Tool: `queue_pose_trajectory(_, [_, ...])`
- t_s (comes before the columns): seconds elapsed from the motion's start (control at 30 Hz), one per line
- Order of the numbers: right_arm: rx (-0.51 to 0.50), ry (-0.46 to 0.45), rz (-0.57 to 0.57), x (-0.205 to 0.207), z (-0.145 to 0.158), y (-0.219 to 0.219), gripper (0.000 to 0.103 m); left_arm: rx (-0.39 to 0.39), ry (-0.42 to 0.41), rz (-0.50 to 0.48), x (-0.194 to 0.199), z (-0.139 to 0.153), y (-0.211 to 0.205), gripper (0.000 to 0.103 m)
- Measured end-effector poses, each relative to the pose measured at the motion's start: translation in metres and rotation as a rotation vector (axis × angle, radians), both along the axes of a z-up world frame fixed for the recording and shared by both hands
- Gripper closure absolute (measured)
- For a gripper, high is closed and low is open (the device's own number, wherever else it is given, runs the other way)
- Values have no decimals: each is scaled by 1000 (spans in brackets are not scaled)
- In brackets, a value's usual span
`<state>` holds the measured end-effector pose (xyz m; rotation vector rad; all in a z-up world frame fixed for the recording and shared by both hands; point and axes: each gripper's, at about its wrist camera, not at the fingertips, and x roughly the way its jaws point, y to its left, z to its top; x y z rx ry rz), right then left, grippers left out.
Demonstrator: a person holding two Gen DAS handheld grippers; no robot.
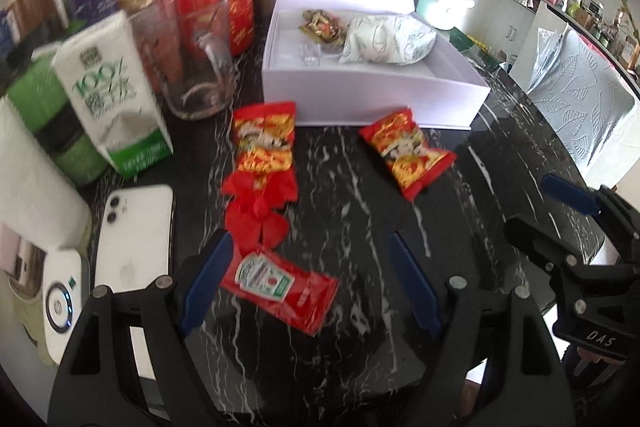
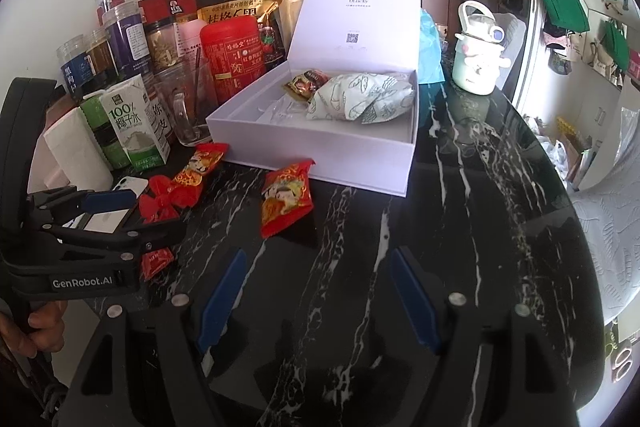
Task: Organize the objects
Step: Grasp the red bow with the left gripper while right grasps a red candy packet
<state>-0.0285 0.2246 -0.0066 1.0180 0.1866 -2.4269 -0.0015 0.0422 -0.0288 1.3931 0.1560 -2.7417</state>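
Table [image 2: 460,195] – glossy black marble, white-veined; box [image 2: 320,155] – matt white card, probably; ketchup sachet [image 1: 280,285] glossy.

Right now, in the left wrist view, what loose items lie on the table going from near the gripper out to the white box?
ketchup sachet → red bow → left red snack packet, with the right red snack packet at about the same depth → white box

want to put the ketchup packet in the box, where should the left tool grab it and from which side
Take the ketchup packet across its short width near the middle, coming from above. It lies flat on the black marble table, long axis slanting between the open fingers of the left tool, so the pads would probably have to pinch its thin edges against the tabletop.
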Motion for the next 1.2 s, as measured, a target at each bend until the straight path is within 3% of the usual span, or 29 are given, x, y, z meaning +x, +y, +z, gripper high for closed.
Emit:
queue_pose_trajectory(0.57, [16, -5, 94, 14, -30, -23, 27, 30, -49, 37, 20, -24, -20, 24])
queue_pose_trajectory(0.9, [17, -14, 90, -16, -31, -35, 27, 66, -68, 60, -7, -27, -35, 24])
queue_pose_trajectory(1.2, [34, -16, 100, -44, -32, -48, 27, 43, -43, 37, -22, -21, -38, 26])
